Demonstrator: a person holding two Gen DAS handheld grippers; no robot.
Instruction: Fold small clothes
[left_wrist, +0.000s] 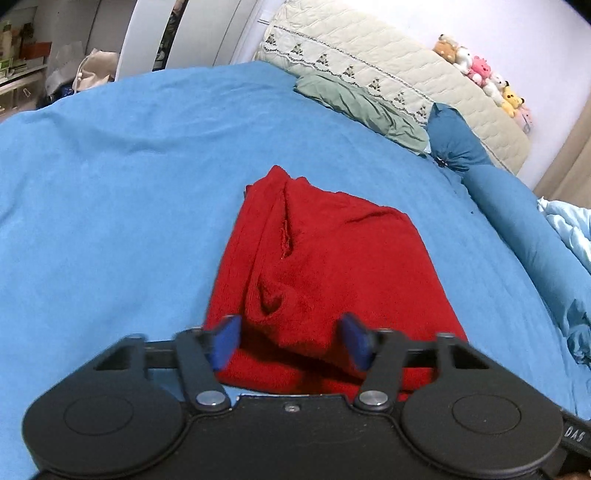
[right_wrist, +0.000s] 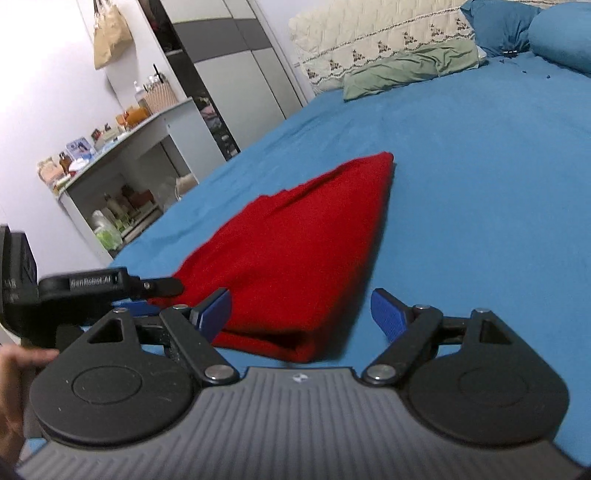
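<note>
Your red garment (left_wrist: 325, 273) lies on the blue bedsheet (left_wrist: 110, 221), already doubled over: the right wrist view shows stacked layers along its near edge. I judge one or two folds remain, plus smoothing the puckered seam. Your left gripper (left_wrist: 291, 341) points down at the near hem at 6 o'clock, jaws half-spread astride a ridge of cloth, pads not pressing. Your right gripper (right_wrist: 303, 314) sits low at the garment's near corner, jaws wide, holding nothing. A green cloth (left_wrist: 362, 107) lies at 1 o'clock.
</note>
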